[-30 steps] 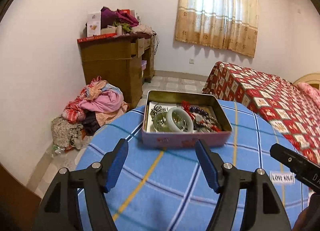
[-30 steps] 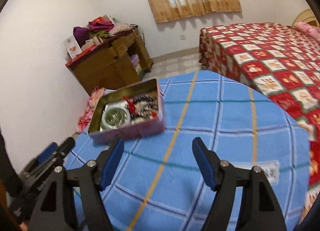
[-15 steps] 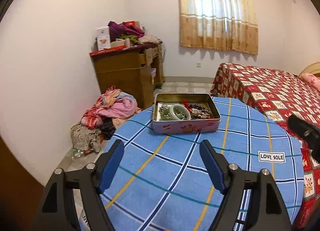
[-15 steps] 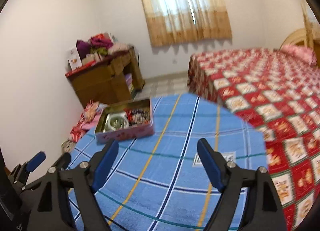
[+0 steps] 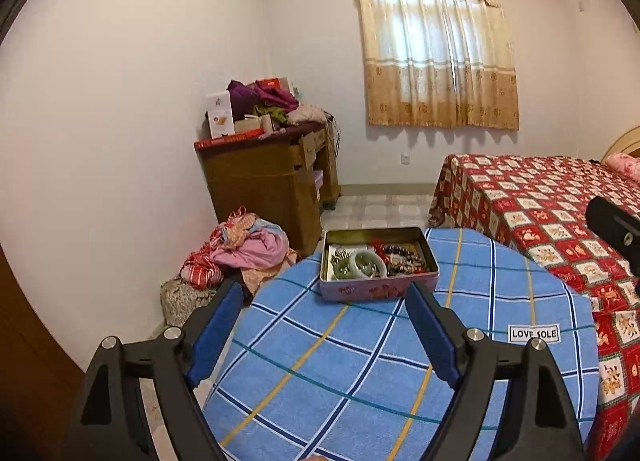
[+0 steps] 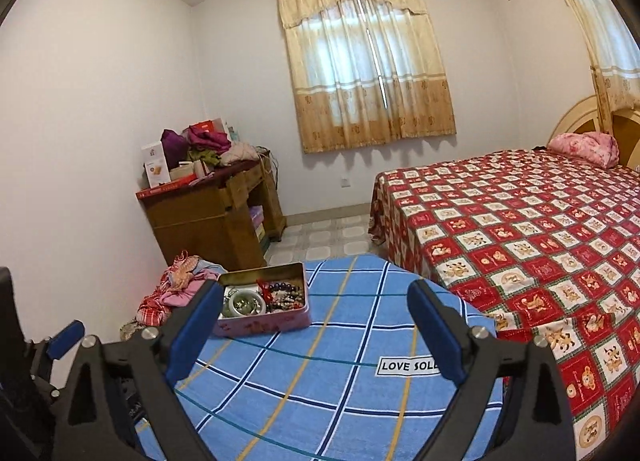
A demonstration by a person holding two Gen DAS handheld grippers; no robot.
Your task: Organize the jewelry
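A pink tin box (image 5: 378, 289) stands at the far edge of a round table under a blue plaid cloth (image 5: 360, 373). It holds a pale jade bangle (image 5: 367, 263), dark bead bracelets (image 5: 402, 258) and silver beads (image 5: 339, 257). The box also shows in the right wrist view (image 6: 264, 323). My left gripper (image 5: 325, 329) is open and empty, well back from the box. My right gripper (image 6: 316, 325) is open and empty, also back from the box, over the cloth (image 6: 340, 381).
A bed with a red patterned cover (image 6: 520, 229) stands right of the table. A wooden desk piled with clothes and boxes (image 5: 264, 173) stands against the far wall, with a heap of clothes (image 5: 240, 253) on the floor beside it.
Both grippers have pulled back and up from the tin box, which now looks smaller and farther away. Both stay open and empty.
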